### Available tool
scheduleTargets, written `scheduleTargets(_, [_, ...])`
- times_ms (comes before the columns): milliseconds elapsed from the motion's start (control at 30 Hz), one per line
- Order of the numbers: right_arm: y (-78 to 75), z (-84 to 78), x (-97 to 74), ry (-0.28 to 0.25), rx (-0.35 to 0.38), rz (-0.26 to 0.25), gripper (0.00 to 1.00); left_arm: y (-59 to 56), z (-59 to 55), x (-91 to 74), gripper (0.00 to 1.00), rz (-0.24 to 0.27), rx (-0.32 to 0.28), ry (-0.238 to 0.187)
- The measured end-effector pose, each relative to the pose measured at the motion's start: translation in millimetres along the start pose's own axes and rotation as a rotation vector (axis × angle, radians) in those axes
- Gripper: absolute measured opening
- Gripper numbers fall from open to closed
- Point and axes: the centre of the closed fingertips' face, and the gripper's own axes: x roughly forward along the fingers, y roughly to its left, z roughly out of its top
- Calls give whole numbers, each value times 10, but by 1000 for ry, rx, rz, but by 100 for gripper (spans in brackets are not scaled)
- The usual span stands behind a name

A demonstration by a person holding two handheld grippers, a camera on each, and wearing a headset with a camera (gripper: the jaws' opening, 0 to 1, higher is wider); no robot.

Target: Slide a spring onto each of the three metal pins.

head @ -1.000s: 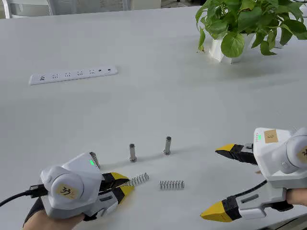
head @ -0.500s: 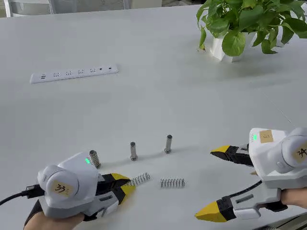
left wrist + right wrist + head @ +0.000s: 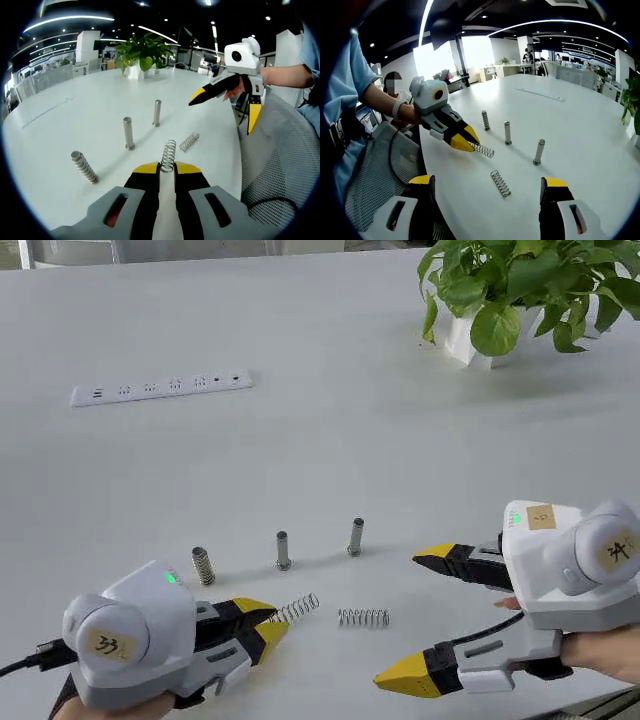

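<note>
- Springs, three in count, all near the row of three upright metal pins on the white table (image 3: 330,440).
- Item one: fitted spring (image 3: 203,566), coiled around the leftmost pin (image 3: 198,553) and standing with it.
- Item two: held spring (image 3: 298,608), one end pinched between the tips of the left gripper (image 3: 268,623), whose jaws are pressed nearly together on it. The rest juts forward toward the pins. Whether its free end touches the table cannot be told.
- Item three: loose spring (image 3: 363,617), lying flat on the table just on the near side of the right pin (image 3: 356,537), between the two grippers and touching neither.
- Middle pin (image 3: 283,550) and right pin: both bare, with a clear gap between them and between the middle pin and the leftmost pin.
- Right gripper (image 3: 400,618): jaws spread wide, nothing between them, tips pointing toward the loose spring. Its body sits close to the table's near edge.
- Open room: bare tabletop surrounds the pins on all sides. A power strip (image 3: 160,388) and a potted plant (image 3: 520,285) lie well apart from the pins, toward the far side.
</note>
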Motion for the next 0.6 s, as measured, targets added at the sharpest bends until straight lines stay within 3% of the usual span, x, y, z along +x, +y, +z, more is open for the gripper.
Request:
scheduleTargets(300, [67, 241, 1, -102, 76, 41, 76, -158, 216, -104, 7, -26, 16, -67])
scheduleTargets(367, [84, 268, -4, -105, 79, 54, 72, -215, 246, -125, 7, -41, 47, -68])
scheduleTargets(600, [158, 288, -3, -83, 36, 95, 60, -343, 295, -173, 7, -76, 63, -78])
